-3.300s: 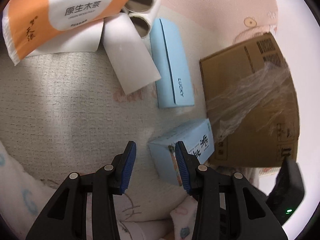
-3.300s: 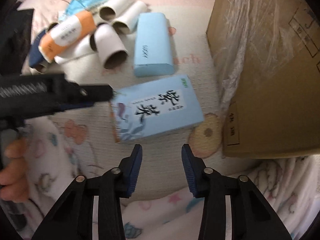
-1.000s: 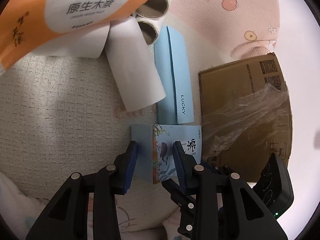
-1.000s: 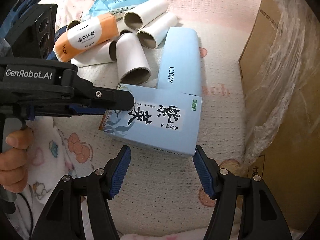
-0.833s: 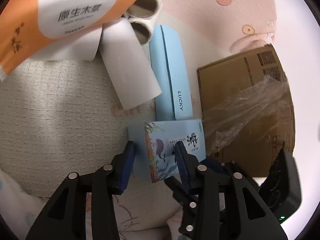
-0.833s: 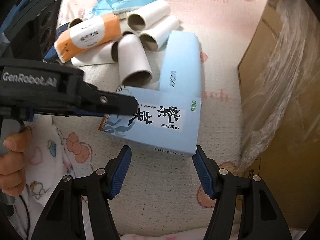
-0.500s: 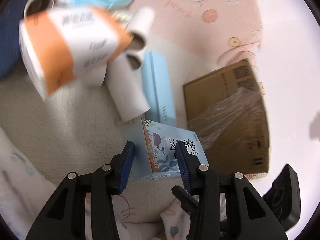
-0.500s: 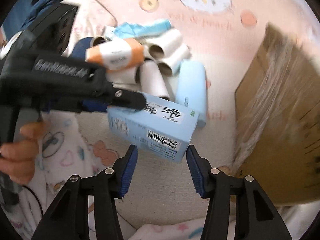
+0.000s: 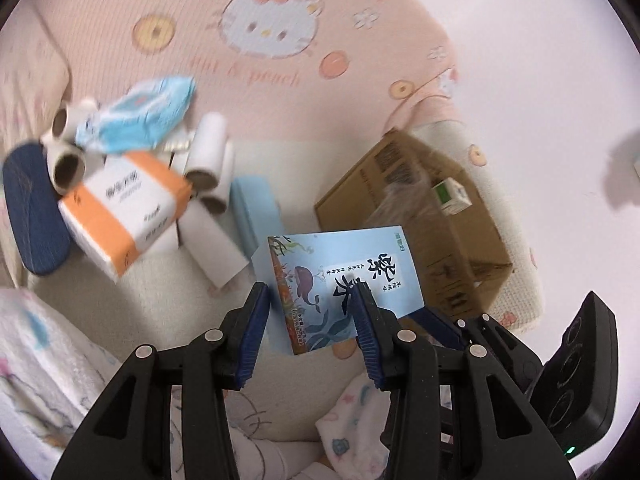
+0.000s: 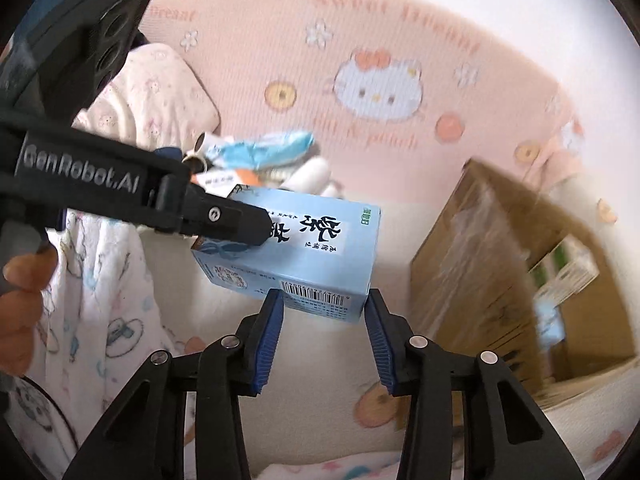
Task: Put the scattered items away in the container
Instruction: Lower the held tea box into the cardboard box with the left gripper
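In the left wrist view we see, at the far left edge, a dark blue pad (image 9: 34, 216) on the cream mat (image 9: 132, 304). Just right of it lies the heap: cardboard tubes (image 9: 208, 160), a crumpled blue pack (image 9: 140, 120) and an orange tissue pack (image 9: 124, 208), crowded and overlapping. A long pale blue case (image 9: 256, 212) lies beside the tubes. The mat below the heap, lower left of centre, is bare.

At centre our left gripper (image 9: 308, 316) clamps the blue box (image 9: 344, 280) by one end, lifted clear of the mat, its far corner overlapping the carton's near edge in the picture. To the right stands the carton (image 9: 416, 216), open-topped, with clear film (image 9: 404, 188) draped over its near side and a small green-and-white box (image 9: 452, 196) inside.

In the right wrist view the left gripper (image 10: 240, 224) reaches in from the left edge, a hand (image 10: 20, 304) behind it, pinching the blue box's (image 10: 304, 252) left end. Our right gripper (image 10: 324, 320) sits under the box's lower right end, jaws closing, the box's bottom edge between the pads; we cannot tell whether they press it yet. The carton (image 10: 500, 280) fills the right side, apart from the box.
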Motion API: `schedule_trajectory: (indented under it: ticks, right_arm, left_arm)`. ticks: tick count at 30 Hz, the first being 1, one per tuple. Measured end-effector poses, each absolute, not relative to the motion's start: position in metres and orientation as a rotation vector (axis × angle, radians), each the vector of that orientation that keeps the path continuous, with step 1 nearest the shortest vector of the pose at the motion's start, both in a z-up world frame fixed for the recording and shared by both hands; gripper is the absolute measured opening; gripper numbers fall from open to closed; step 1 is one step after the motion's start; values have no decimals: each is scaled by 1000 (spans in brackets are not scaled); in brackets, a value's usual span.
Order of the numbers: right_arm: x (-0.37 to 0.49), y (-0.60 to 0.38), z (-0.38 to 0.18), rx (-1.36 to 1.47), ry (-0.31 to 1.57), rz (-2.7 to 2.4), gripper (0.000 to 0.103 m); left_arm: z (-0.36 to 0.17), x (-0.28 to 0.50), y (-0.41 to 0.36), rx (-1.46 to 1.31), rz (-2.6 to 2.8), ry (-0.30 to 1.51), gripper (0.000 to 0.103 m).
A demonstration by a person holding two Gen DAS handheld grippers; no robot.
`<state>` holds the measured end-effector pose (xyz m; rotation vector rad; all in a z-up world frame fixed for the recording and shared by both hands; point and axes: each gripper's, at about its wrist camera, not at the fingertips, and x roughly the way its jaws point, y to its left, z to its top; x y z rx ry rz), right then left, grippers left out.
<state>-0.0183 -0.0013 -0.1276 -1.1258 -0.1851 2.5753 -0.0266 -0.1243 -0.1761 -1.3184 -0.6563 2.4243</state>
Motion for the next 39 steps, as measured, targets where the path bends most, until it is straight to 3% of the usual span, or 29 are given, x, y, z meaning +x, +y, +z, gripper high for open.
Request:
schedule_trajectory:
  ticks: [6,12,21,39]
  right_arm:
    - [-10,6,-107,-1027,-178,2570,36]
    - [-6,17,-89,-944,-328,2515,36]
    - [20,62,-66,-863,-243,2469,36]
    - [67,174,-62,-951,-136,2332,36]
  left_arm:
    - [-142,-27,-104,-1252,2474,-574,46]
    - [-113,-33,-78,-1200,2482,-489,46]
    - [-86,-47,-20,-1137,2467,-317,46]
    - [-105,-115,93,-1199,2244,-300,47]
